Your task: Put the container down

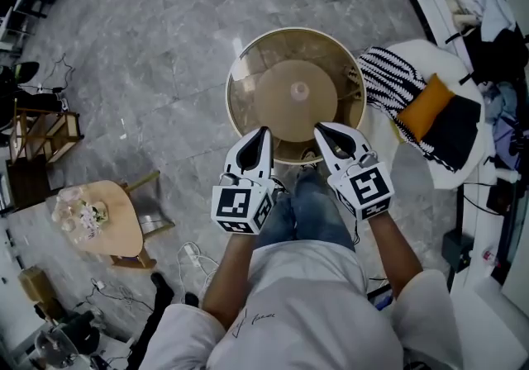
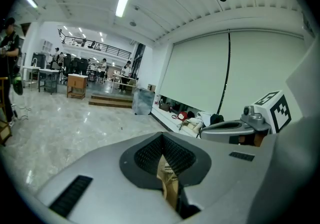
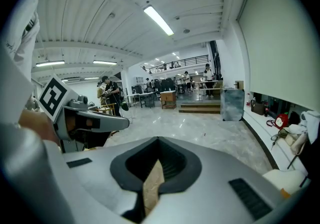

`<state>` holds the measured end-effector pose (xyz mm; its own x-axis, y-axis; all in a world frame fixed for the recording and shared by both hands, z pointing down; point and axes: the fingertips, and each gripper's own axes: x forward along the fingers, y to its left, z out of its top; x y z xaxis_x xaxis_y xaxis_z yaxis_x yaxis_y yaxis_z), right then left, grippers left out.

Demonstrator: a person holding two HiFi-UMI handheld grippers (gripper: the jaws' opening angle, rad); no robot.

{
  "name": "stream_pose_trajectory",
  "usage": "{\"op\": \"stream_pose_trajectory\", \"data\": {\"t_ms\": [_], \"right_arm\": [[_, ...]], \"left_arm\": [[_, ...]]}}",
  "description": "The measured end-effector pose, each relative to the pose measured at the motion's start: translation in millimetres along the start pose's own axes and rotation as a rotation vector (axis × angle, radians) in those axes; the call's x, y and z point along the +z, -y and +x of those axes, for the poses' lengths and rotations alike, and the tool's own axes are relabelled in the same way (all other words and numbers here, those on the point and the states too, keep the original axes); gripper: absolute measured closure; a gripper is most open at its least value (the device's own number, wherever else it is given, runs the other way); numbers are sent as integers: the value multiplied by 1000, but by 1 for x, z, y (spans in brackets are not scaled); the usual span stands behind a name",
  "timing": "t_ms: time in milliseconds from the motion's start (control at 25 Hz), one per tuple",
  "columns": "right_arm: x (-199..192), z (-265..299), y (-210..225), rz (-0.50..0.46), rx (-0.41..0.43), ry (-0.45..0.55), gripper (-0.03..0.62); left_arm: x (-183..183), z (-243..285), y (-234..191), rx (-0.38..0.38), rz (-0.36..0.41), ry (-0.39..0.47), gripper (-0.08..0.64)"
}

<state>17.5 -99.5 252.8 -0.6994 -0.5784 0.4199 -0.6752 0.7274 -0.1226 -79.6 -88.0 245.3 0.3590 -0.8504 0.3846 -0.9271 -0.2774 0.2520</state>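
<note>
A round beige container (image 1: 296, 96) with a see-through wall and a small knob at its middle hangs above the marble floor in the head view. Both grippers hold its near rim. My left gripper (image 1: 263, 135) is shut on the rim at the left; my right gripper (image 1: 324, 130) is shut on it at the right. In the left gripper view a thin tan strip of the rim (image 2: 167, 180) stands between the closed jaws. The right gripper view shows the same kind of strip (image 3: 151, 185) pinched in its jaws.
A small wooden table (image 1: 124, 224) with glass items stands at the lower left, and a wooden chair (image 1: 37, 133) beyond it. A white seat (image 1: 463, 163) with a striped cloth and an orange cushion lies close on the right. Cables (image 1: 194, 261) trail on the floor by my legs.
</note>
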Motion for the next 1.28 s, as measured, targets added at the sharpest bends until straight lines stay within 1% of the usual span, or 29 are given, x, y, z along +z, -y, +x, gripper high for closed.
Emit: {"op": "stream_pose_trajectory", "data": {"t_ms": [280,560,720,920,1000,1160,1280], "right_arm": [[20,-15,-10,9,-6,25,577],[40,-31,-25,3,-15,44,577],[51,-38,-35,2,0,54,577],[65,-49,-45,-9,-4,74,577],[70,-53,-47,-6,-1,78,577],[75,-58,-54,7,22,85,577],[78,-60,-61,10,34,89,577]], "left_arm": [[17,-17,10,-16,20,30,543],[29,-45,16,-22,33,48,543],[33,-57,20,-38,54,49,543],[41,-69,29,-69,79,56,543],[47,-72,33,-78,87,69,543],[61,-80,41,-91,92,121,543],[63,-90,45,-112,93,128,543]]}}
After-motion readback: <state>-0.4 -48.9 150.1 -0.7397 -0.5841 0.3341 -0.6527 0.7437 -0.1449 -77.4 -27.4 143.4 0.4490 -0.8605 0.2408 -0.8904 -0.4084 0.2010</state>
